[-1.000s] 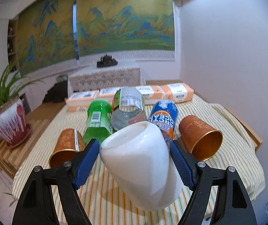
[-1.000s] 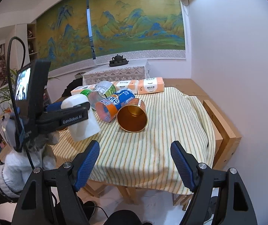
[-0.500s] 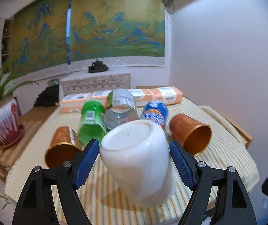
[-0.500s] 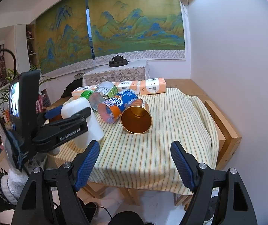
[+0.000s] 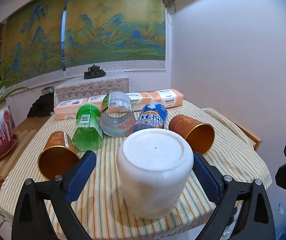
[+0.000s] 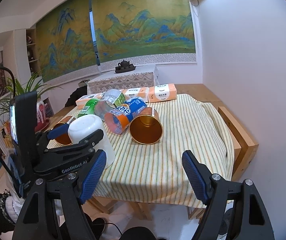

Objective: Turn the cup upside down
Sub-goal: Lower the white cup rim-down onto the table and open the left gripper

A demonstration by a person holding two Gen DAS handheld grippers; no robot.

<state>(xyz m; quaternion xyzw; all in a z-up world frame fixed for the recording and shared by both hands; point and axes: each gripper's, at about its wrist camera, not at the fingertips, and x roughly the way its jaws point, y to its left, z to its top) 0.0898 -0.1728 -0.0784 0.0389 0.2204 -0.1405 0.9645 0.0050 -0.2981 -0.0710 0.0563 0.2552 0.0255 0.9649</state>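
Table (image 6: 173, 160): covered by a striped cloth (image 5: 107, 200); carries everything listed below.

Tissue packs (image 5: 167, 99): a row along the far edge.

Bottles (image 5: 87, 126): three lying on their sides mid-table, one green, one clear, one blue and orange.

Copper cups (image 5: 193, 133): two, on their sides, mouths toward the cameras, one either side of the bottles.

Cup (image 5: 155, 170): white, plain, near front edge of table, base up and mouth down on or just above the cloth; contact cannot be told. Walls look thick, stiff and smooth, probably plastic or glazed ware, so likely light to moderate in weight and somewhat slippery; may chip if dropped. Best hold: across the mid-wall on opposite sides, where the body is widest and the pads sit flat.

Left gripper (image 5: 143, 178): jaws set either side of the cup; the right pad touches the wall, a gap shows at the left pad, so whether the clamp is on or loosened cannot be told.

Right gripper (image 6: 143, 178): jaws wide apart, empty, off the front of the table, well apart from the cup.
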